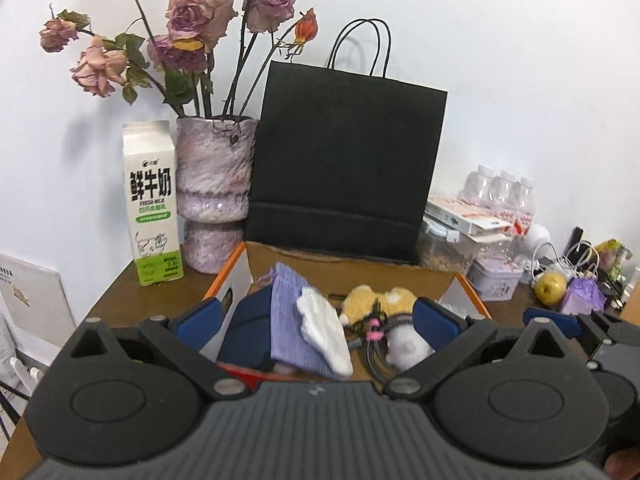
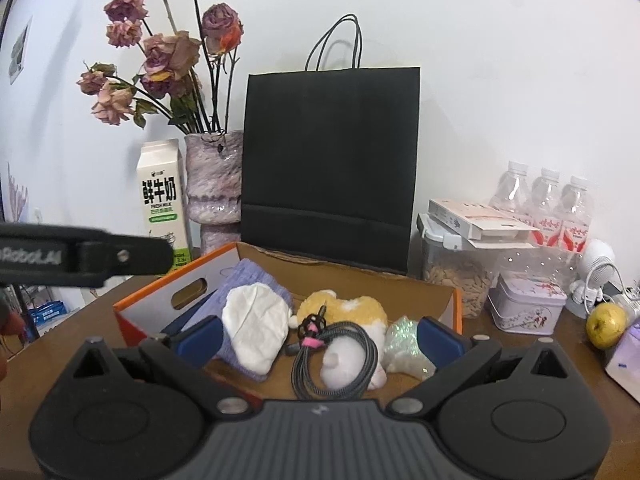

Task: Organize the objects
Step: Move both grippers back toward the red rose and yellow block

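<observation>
An open cardboard box with orange edges (image 2: 457, 300) sits on the brown table. In it lie a purple knit pouch (image 1: 289, 320), a white crumpled cloth (image 2: 256, 328), a yellow and white plush toy (image 2: 352, 308), a coiled grey cable with a pink tie (image 2: 340, 360) and a shiny plastic wrapper (image 2: 404, 344). My left gripper (image 1: 316, 320) is open and empty above the box's near side. My right gripper (image 2: 318, 336) is open and empty, also above the box's near side. The plush (image 1: 376, 300) and cable (image 1: 376, 344) also show in the left wrist view.
A black paper bag (image 2: 332, 160) stands behind the box. A milk carton (image 1: 154, 204) and a vase of dried roses (image 1: 214, 184) stand at left. At right are a snack jar (image 2: 456, 276), a tin (image 2: 528, 304), water bottles (image 2: 544, 208) and an apple (image 2: 606, 324).
</observation>
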A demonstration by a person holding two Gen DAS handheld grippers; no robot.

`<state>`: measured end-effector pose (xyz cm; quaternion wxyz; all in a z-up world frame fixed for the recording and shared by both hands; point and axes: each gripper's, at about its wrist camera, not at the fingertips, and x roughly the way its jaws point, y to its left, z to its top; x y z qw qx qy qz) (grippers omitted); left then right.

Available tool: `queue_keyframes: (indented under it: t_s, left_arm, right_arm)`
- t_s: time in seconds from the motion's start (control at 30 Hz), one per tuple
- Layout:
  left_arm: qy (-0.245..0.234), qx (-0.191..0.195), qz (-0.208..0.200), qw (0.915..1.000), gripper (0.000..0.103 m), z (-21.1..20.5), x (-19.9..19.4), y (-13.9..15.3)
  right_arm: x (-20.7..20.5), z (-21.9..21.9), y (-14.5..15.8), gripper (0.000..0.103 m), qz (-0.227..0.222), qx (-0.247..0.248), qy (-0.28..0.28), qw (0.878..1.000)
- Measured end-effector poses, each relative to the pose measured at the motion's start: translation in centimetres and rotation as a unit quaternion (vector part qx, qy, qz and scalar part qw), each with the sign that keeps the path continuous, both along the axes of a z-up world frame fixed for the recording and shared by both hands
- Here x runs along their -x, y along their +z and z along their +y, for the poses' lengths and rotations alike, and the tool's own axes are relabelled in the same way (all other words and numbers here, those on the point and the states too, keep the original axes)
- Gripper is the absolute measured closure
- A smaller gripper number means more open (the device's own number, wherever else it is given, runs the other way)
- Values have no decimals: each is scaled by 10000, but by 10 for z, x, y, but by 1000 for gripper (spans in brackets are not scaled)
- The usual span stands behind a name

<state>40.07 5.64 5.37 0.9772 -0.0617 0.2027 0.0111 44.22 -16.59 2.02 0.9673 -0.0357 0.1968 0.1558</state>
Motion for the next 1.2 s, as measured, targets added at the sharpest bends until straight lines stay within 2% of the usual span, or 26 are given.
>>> queue_keyframes:
  t_s: [0.57,1.2]
  left_arm:
    - [111,-67,132,9998,0,9,98,-14]
    - [223,15,959,9951,0,31,164,-73]
  right_arm:
    - [92,-10,-14,0,199,50,109,9997]
    - [167,1,-66,0,787,520,445,9945]
